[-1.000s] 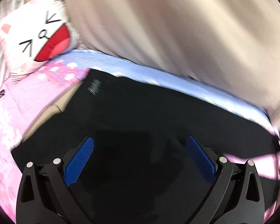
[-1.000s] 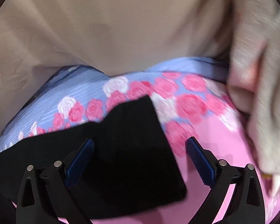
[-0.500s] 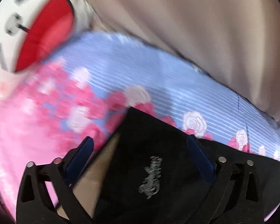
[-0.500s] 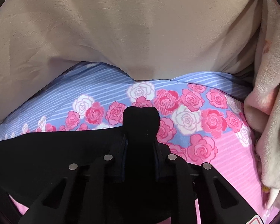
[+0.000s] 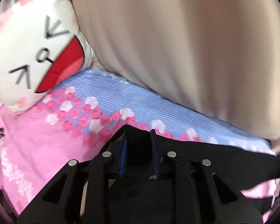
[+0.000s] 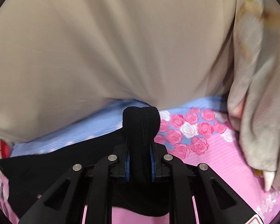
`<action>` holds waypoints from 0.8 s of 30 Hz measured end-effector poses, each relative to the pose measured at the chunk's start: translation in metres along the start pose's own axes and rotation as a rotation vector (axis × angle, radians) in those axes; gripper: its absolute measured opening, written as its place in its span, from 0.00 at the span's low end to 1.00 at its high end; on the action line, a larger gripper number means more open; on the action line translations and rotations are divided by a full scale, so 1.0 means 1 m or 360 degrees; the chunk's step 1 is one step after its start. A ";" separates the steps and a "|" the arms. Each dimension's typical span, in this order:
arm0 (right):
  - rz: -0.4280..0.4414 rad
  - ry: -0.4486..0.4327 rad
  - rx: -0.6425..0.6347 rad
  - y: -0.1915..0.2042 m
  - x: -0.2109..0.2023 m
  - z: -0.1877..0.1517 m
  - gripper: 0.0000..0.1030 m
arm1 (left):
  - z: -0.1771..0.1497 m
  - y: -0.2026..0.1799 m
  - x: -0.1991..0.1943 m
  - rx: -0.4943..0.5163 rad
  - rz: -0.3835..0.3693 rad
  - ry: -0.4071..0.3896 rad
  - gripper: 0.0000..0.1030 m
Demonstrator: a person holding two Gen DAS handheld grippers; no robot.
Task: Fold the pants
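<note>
The black pants [image 5: 224,160] lie across a pink and blue rose-print bedsheet [image 5: 46,145]. My left gripper [image 5: 138,136] is shut on one corner of the pants, and black cloth fills the space between its blue pads. In the right wrist view the pants [image 6: 56,164] stretch away to the left. My right gripper [image 6: 139,149] pinches another end of them, its jaws still closing, and a bunched fold of black cloth [image 6: 141,119] sticks up past its fingertips. Both held corners are raised off the sheet.
A white cat-face pillow [image 5: 33,56] lies at the far left of the bed. A beige curtain [image 6: 102,46] hangs along the far edge. A fuzzy beige blanket or plush [image 6: 261,112] sits on the sheet [image 6: 224,160] at the right.
Both grippers went from wide open to shut on black cloth. The left one slid to the pants' corner near the pillow. Both have risen with the cloth.
</note>
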State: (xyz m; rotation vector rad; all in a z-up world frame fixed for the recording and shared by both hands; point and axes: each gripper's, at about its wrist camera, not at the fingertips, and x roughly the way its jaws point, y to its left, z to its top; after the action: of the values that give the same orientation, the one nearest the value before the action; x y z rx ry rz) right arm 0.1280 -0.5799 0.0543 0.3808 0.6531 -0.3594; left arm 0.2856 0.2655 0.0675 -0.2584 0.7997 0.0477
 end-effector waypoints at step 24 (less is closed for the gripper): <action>-0.0088 -0.0082 0.0113 -0.092 -0.190 -0.201 0.62 | -0.169 0.034 -0.128 0.0179 0.0619 -0.0018 0.55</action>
State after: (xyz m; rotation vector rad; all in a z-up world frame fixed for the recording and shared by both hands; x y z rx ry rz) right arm -0.1559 -0.5313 0.0090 0.4202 0.6025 -0.4443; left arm 0.0725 0.2639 0.0392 0.0065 0.8293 0.3688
